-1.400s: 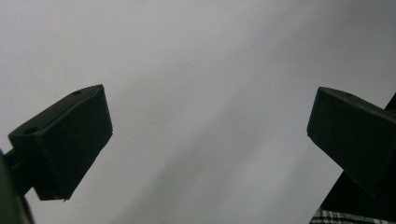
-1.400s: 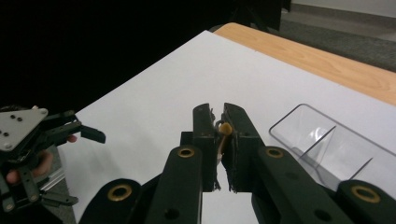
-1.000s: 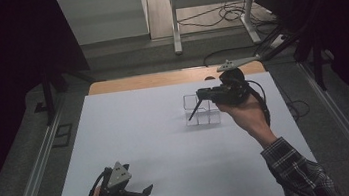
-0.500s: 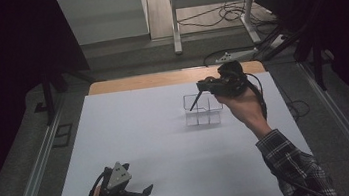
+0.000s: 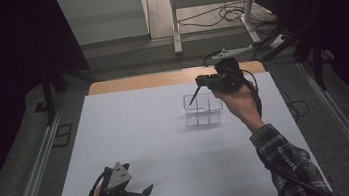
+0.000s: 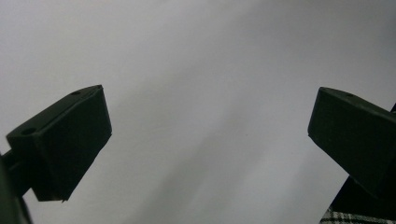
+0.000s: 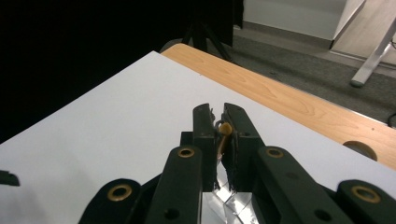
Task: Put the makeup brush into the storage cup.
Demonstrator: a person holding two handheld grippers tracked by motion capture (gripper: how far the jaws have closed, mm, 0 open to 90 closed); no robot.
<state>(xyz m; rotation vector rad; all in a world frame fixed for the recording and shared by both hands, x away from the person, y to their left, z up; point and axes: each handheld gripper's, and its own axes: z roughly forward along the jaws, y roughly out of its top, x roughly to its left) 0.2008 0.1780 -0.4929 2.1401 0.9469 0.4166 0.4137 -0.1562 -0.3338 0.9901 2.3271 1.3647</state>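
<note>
Well, my right gripper (image 7: pixel 219 122) is clenched on a thin, yellow-tipped stick (image 7: pixel 223 135) – pencil-like, light and stiff – above the clear plastic organizer (image 5: pixel 203 109). I pinch its upper end; it could pivot. My left gripper (image 5: pixel 144 192) rests released.

Surface (image 5: pixel 168 144): white sheet covering nearly all of a wooden top. Bare wood strip (image 5: pixel 160 79) shows along the far edge. 1 clear plastic box (image 5: pixel 203 109) with small compartments stands directly on the white sheet, far right of centre, near the wood strip. In the right gripper view a round hole (image 7: pixel 360 149) shows in the wood near its edge.
</note>
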